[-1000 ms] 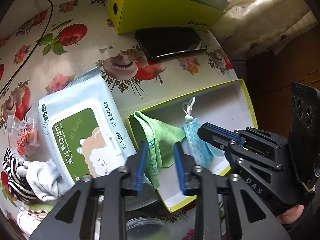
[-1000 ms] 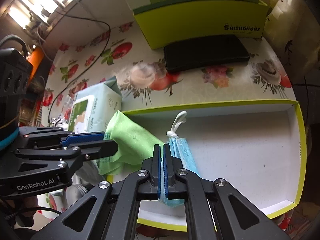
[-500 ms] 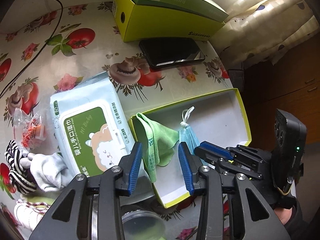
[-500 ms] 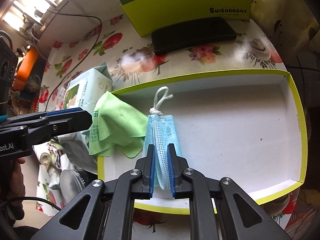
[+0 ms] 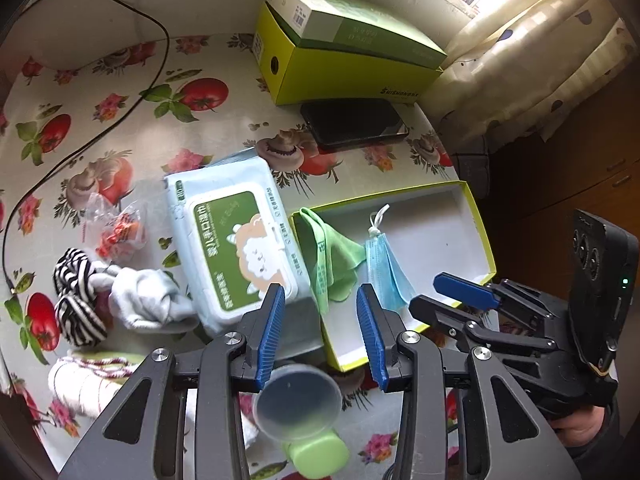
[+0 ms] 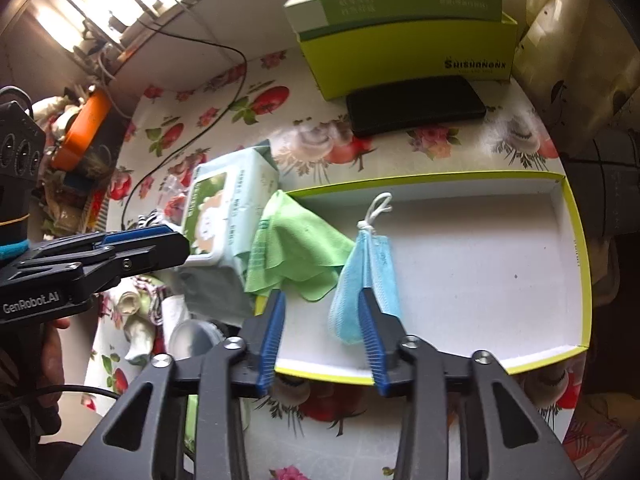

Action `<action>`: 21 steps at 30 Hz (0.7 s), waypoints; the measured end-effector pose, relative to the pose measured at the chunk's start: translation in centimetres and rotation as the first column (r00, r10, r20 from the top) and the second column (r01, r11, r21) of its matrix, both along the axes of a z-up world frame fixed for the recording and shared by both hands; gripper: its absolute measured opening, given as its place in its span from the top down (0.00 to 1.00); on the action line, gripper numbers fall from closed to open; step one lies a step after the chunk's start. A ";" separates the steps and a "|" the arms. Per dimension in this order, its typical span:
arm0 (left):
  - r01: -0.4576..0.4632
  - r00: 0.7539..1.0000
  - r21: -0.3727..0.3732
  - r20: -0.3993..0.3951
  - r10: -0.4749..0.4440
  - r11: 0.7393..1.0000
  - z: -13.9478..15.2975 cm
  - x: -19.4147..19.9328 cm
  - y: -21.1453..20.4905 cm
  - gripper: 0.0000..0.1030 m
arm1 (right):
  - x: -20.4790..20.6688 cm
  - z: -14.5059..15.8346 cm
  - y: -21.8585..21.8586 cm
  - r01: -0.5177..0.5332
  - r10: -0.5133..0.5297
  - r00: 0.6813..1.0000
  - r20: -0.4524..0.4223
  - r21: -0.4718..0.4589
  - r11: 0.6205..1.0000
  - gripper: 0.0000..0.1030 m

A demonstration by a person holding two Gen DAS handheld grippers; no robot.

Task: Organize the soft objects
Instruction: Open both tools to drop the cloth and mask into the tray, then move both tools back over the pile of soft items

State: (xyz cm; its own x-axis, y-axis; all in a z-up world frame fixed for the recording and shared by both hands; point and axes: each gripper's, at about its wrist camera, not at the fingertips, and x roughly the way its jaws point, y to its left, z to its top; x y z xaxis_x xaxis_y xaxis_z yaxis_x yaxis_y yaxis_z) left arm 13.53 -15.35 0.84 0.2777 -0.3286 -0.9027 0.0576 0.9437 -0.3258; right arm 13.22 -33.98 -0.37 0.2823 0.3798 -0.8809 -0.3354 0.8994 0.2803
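Note:
A shallow box lid (image 5: 478, 220) with a yellow-green rim and white floor lies on the flowered tablecloth. In it, a green cloth (image 5: 338, 256) is draped over the left wall, with a folded blue face mask (image 5: 386, 270) beside it. In the right wrist view my right gripper (image 6: 322, 296) hovers above the lid's (image 6: 578, 248) near edge. Its jaws are opening. The mask (image 6: 350, 284) lies loose on the floor below them, beside the green cloth (image 6: 296, 248). My left gripper (image 5: 319, 296) is open and holds nothing, above the lid's left corner.
A wet-wipes pack (image 5: 236, 248) lies left of the lid. Further left are a white sock (image 5: 148, 300), a striped sock (image 5: 76, 292) and a candy packet (image 5: 116, 232). A clear cup (image 5: 298, 408) stands below my left gripper. A phone (image 5: 354, 124) and green box (image 5: 344, 64) lie behind.
My right gripper went from shut on the blue mask to open, leaving the mask in the lid. Both grippers have drawn back and up from the lid.

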 end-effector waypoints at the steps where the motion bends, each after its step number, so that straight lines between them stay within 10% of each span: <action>1: -0.003 1.000 0.004 0.008 0.003 1.000 0.3 -0.5 0.2 0.62 | -0.5 0.3 0.2 -0.007 0.007 1.000 0.006 -0.003 1.000 0.59; 21: -0.130 0.990 0.115 0.070 0.122 0.985 2.4 -9.5 5.6 0.62 | -8.9 3.1 6.4 -0.178 0.179 0.983 0.040 -0.022 0.984 0.51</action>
